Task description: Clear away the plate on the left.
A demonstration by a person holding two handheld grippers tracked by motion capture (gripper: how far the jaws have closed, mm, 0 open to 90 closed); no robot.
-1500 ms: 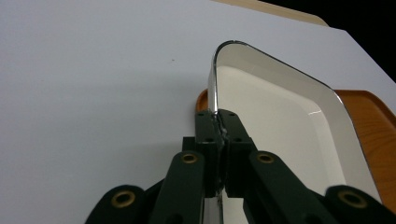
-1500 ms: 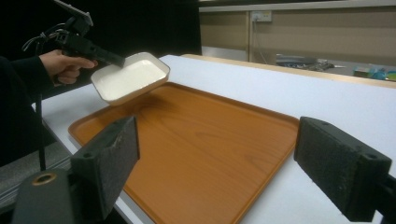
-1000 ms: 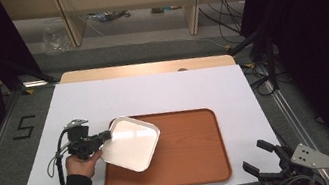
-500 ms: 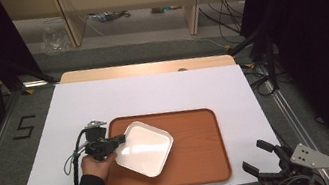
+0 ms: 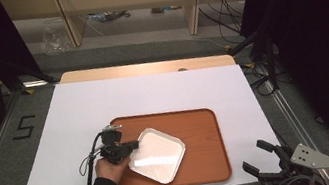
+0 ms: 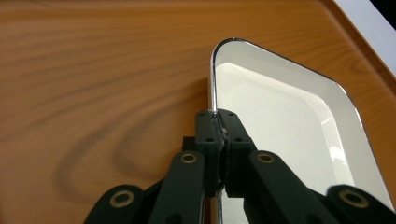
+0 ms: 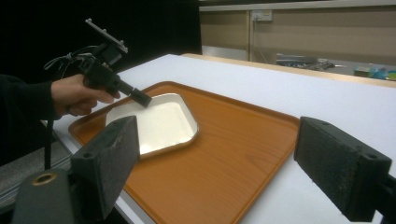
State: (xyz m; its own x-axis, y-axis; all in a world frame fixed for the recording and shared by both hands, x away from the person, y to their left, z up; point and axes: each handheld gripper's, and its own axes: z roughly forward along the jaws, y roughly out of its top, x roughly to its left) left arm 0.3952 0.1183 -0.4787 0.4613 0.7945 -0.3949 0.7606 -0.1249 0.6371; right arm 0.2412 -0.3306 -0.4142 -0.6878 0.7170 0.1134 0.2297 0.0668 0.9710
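Left gripper (image 5: 128,146): you hold it at the near left part of the tray, jaws pinched on the left rim of the white dish; in the left gripper view (image 6: 218,122) the rim runs straight into the seam between the two black jaws

White dish (image 5: 157,154): a square dish with rounded corners and a shiny rim, turned corner-on to you; it sits over the near left part of the tray, whether flat on it or a little raised you cannot tell

Tray (image 5: 199,132): brown, wood-grained, on the near half of the table, long side running left to right

Right gripper (image 5: 273,163): you hold it off the near right corner of the table, well apart from the dish; jaws spread wide with nothing between them, as the right gripper view (image 7: 219,163) confirms

Table (image 5: 152,92): white top, far edge in pale wood
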